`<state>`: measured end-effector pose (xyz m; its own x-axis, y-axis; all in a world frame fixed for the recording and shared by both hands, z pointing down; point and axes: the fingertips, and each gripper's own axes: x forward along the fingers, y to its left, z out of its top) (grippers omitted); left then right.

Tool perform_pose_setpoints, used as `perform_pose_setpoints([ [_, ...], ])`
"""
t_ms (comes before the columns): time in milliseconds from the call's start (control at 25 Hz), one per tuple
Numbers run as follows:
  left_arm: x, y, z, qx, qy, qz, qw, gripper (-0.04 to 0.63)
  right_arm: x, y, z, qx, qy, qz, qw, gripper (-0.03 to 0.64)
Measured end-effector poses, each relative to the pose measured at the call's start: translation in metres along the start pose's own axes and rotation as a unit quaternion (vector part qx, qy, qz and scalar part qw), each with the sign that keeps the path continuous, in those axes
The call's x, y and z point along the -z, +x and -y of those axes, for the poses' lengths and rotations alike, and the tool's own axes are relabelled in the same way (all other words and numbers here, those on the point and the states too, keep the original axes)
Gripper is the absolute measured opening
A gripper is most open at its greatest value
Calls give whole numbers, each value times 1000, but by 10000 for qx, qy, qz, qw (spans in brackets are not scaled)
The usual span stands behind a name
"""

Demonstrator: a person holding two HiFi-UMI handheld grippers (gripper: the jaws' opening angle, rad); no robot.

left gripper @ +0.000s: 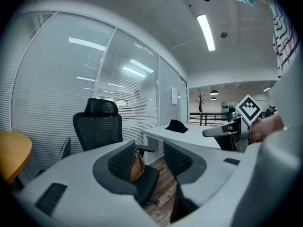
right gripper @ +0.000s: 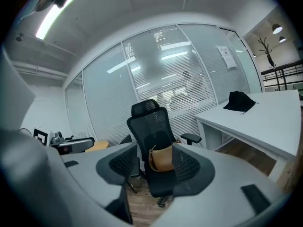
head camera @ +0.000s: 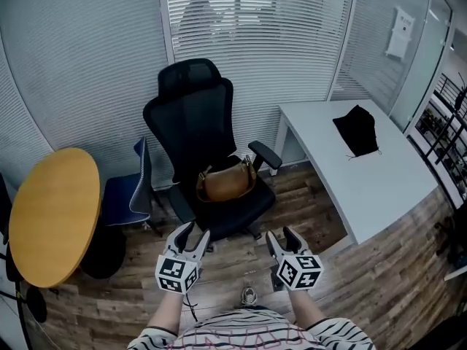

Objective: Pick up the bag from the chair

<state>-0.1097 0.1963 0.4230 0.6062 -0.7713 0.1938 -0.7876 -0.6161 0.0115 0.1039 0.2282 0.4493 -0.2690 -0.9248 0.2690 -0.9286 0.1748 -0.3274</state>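
A tan leather bag (head camera: 226,180) rests on the seat of a black mesh office chair (head camera: 195,115), leaning against its backrest. Both grippers hover in front of the chair, well short of the seat. My left gripper (head camera: 192,237) is open and empty; in its own view the bag (left gripper: 138,167) peeks out beside the left jaw. My right gripper (head camera: 282,240) is also open and empty; in its view the bag (right gripper: 162,159) on the chair (right gripper: 154,126) shows between the two jaws, still at a distance.
A white desk (head camera: 365,173) stands to the right with a black cloth item (head camera: 357,130) on it. A round yellow table (head camera: 52,214) and a blue chair (head camera: 131,192) stand to the left. Glass walls with blinds run behind the chair. The floor is wood.
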Motion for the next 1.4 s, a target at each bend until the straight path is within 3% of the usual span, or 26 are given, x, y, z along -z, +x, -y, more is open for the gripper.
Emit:
perform_pose_setpoints([
  [320,-9,67,-7,-399,-54,-47,9992,164,-29,54,50,-352,-112,-197,9991,222],
  [760,2,105,-30,-859,-258,-205,9958,164,-37,104,85,-518,-3,-411,9978,222],
  [1080,10,143,-61,-722,-330,-340,9963,164,-42,148,92,-353,119,-471,9982,222],
  [1400,1,184,-124,-485,-268,-331,9979,164,-55,207,83,-26,167,-403,9990,221],
])
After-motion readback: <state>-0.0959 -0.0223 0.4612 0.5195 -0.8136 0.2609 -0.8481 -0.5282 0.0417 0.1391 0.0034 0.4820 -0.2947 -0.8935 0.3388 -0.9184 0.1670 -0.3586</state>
